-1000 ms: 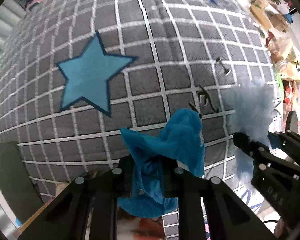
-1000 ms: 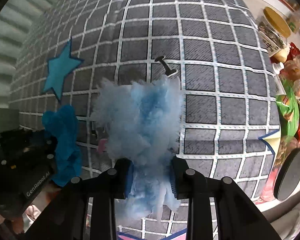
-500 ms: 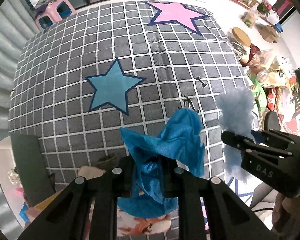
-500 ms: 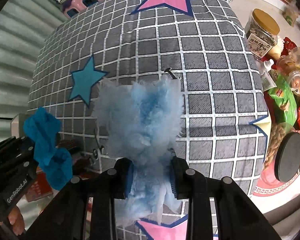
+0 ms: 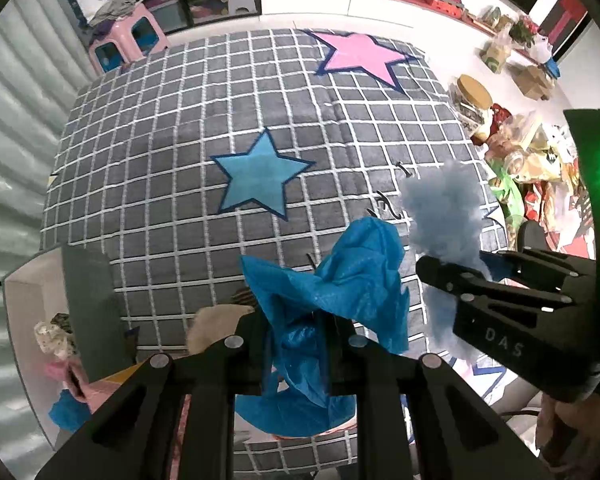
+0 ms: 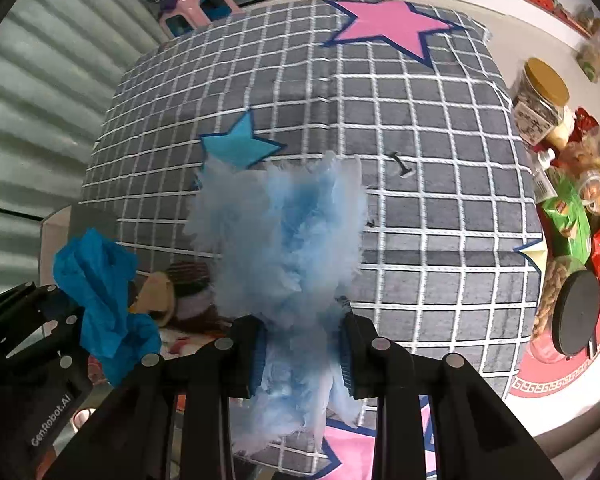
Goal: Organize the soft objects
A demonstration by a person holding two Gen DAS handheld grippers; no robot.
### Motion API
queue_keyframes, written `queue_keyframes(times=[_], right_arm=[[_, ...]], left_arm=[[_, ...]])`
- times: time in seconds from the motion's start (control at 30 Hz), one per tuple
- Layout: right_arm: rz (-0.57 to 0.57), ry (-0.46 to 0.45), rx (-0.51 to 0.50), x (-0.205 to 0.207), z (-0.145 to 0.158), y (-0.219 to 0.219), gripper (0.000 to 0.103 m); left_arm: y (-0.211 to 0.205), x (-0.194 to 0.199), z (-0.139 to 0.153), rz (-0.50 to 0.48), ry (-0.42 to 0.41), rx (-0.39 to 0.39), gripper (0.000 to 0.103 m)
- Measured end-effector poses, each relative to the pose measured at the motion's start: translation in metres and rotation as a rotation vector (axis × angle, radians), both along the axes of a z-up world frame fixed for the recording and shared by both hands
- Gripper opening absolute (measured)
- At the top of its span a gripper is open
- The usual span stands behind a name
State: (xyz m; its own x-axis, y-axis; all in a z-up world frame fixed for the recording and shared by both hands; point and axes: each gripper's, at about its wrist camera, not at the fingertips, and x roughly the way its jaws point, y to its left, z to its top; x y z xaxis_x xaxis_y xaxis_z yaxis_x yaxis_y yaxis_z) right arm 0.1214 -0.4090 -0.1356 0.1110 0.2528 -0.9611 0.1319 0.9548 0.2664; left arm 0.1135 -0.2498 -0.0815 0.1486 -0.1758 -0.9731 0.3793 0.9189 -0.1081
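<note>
The left gripper (image 5: 296, 344) pinches a crumpled blue tissue-like sheet (image 5: 340, 280) and the right gripper (image 6: 300, 352) clamps a fluffy pale-blue feathery tuft (image 6: 280, 240), both above the grey checked star-patterned rug (image 5: 172, 152) near its front edge. Loose wisps could shed or slip free.

Below me I note a grey rug (image 5: 172, 184) with a white grid, bearing a blue star (image 5: 260, 176) near its middle and a pink star (image 5: 362, 56) toward its far edge. A pink stool (image 5: 126, 38) stands beyond the rug's far corner. Along the right edge I record a gold-lidded jar (image 6: 540, 92), a green packet (image 6: 566, 216) and a black disc (image 6: 578, 312).
</note>
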Motion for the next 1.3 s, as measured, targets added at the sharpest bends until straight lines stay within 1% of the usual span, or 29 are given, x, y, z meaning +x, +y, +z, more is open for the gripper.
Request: queue_keyframes(times=[0.23,0.5,0.97,1.3], right_arm=[[0.039,-0.036,-0.011,0.004,0.023,0.037,0.032],[0.119,-0.076,-0.032,0.015,0.046,0.088,0.032],[0.270,-0.116,-0.030,0.030,0.071,0.179,0.032],[0.373,-0.139,-0.026,0.039,0.086,0.245,0.032]], left_arm=[[0.038,0.004,0.017,0.048,-0.041,-0.028,0.019],[0.091,0.010,0.034,0.135,-0.077,-0.048,0.019],[0.185,0.010,0.045,0.301,-0.112,-0.059,0.019],[0.251,0.000,0.042,0.417,-0.115,-0.055,0.019]])
